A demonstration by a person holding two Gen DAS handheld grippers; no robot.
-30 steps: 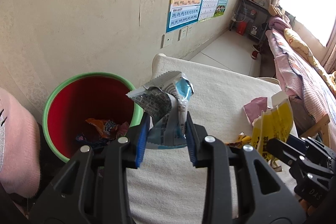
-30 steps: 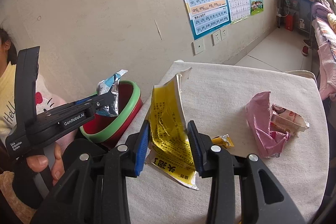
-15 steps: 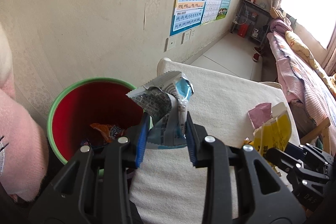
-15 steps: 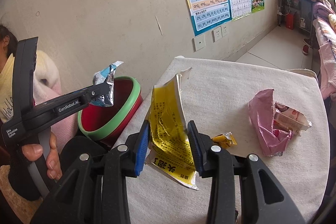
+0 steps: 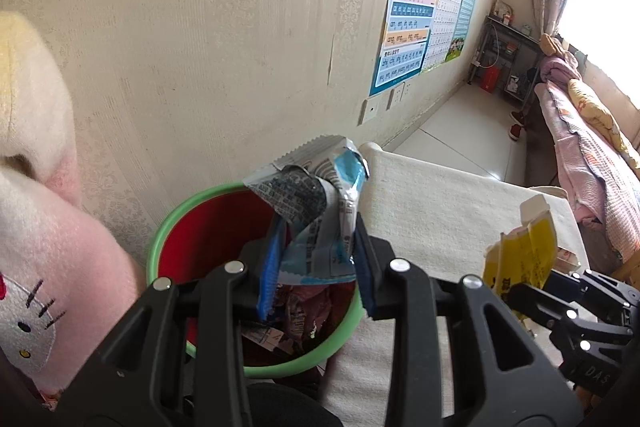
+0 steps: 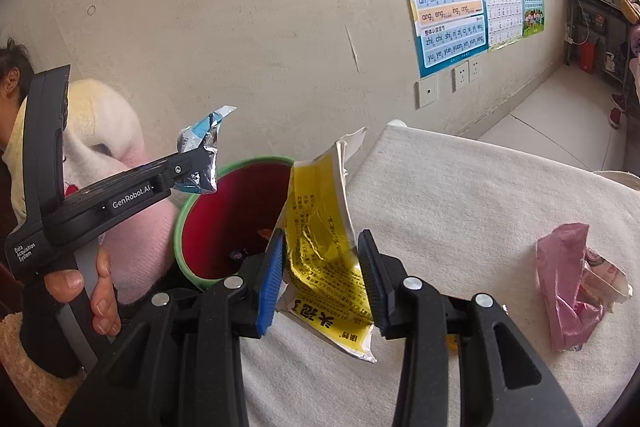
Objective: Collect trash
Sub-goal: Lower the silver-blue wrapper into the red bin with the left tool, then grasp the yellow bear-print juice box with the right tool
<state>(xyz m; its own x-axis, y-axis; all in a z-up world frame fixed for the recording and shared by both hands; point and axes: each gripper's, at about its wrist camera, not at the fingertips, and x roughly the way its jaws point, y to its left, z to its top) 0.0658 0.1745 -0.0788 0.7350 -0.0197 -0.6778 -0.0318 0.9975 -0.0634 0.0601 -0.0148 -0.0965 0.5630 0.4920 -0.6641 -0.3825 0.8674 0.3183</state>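
Observation:
My left gripper (image 5: pixel 316 259) is shut on a crumpled blue-and-silver wrapper (image 5: pixel 316 195) and hangs over the red bin with a green rim (image 5: pixel 168 227). Several wrappers lie in the bin. In the right wrist view the same wrapper (image 6: pixel 200 139) sticks up from the left gripper (image 6: pixel 200 167), above the bin's far rim (image 6: pixel 180 227). My right gripper (image 6: pixel 322 267) is shut on a torn yellow packet (image 6: pixel 320 227), held upright at the table's edge beside the bin. The left wrist view shows that yellow packet (image 5: pixel 524 251) at its right.
A pink wrapper (image 6: pixel 564 287) with a folded paper packet lies on the cloth-covered table (image 6: pixel 480 195). A person in a pink and white fleece (image 5: pixel 40 227) sits close to the bin's left; a hand (image 6: pixel 96 291) grips the left tool. The wall stands right behind the bin.
Both grippers have swung left toward the bin with their wrappers. The blue-and-silver wrapper went from over the table's edge to over the bin. The yellow packet is now next to the rim.

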